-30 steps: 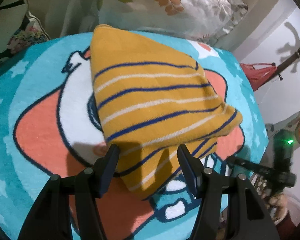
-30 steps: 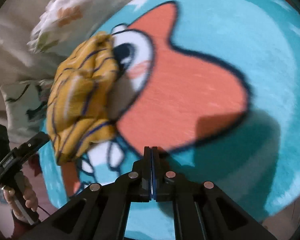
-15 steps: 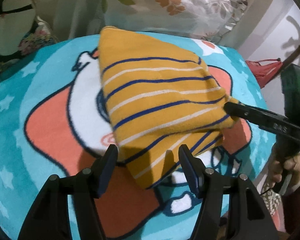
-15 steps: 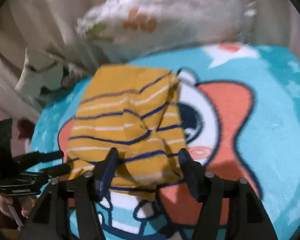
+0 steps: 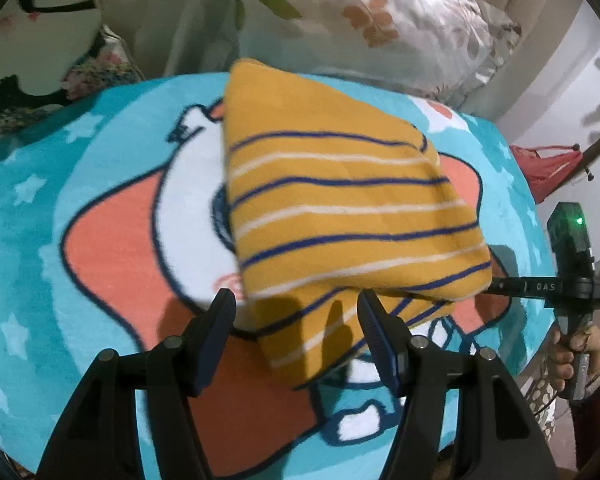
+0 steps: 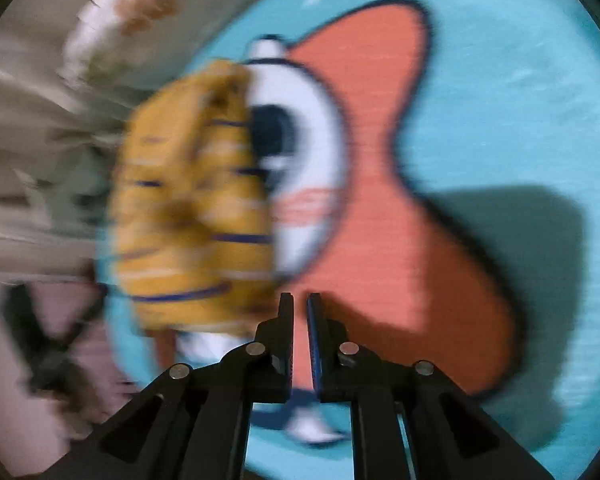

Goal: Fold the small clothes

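On the round turquoise cartoon rug [image 5: 40, 208] lies the folded mustard garment [image 5: 340, 216] with blue and white stripes, its near corner reaching toward the left gripper [image 5: 296, 320]. That gripper hangs over the corner with its jaws standing about as wide apart as a second ago and holding nothing, the cloth below them. The right gripper [image 6: 299, 312], which half a second ago straddled the garment's edge with jaws spread, has now swung aside to the rug's orange patch; its jaws are closing to a narrow slit with nothing between them. From the left wrist view its black fingers [image 5: 512, 286] sit at the garment's right corner, a hand [image 5: 572, 352] gripping the handle. Floral pillows [image 5: 360, 20] lie beyond the rug.
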A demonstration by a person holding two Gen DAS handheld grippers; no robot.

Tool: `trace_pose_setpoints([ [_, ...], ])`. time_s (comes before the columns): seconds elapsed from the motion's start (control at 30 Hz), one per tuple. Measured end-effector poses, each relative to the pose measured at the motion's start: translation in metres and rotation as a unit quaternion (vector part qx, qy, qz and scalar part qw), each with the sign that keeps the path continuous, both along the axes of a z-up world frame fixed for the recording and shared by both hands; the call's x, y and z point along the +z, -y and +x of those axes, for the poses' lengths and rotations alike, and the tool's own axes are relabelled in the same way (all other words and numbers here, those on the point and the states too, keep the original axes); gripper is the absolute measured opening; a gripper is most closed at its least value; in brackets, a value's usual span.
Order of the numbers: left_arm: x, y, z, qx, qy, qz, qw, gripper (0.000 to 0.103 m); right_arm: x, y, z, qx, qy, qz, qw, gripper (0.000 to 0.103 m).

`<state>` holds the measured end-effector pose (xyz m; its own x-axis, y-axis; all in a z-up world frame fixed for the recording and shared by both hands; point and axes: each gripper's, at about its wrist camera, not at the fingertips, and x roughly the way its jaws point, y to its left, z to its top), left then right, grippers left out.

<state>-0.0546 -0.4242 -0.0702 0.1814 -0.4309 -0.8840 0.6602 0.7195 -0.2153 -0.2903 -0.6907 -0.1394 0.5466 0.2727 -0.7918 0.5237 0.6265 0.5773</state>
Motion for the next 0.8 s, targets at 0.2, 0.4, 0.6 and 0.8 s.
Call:
trace_pose_setpoints([
  [0.2, -0.037, 0.018, -0.017, -0.024, -0.004, 0.072, 0.9971, 0.062, 0.053, -0.015, -0.004, 0.007, 0.029, -0.096, 0.995, 0.007],
  [0.4, -0.026, -0.004, -0.026, -0.010, -0.011, 0.002, 0.9999, 0.062, 0.095, -0.071, 0.032, 0.107, 0.100, -0.115, 0.982, 0.041],
  [0.6, -0.032, 0.020, -0.026, -0.034, 0.044, 0.011, 0.9984, 0.062, 0.075, -0.091, 0.060, 0.121, 0.074, -0.102, 0.985, 0.041],
  [0.8, -0.035, 0.015, -0.025, -0.062, 0.065, 0.044, 0.9951, 0.016, 0.067, -0.070, 0.066, 0.082, 0.055, -0.090, 0.991, 0.041],
])
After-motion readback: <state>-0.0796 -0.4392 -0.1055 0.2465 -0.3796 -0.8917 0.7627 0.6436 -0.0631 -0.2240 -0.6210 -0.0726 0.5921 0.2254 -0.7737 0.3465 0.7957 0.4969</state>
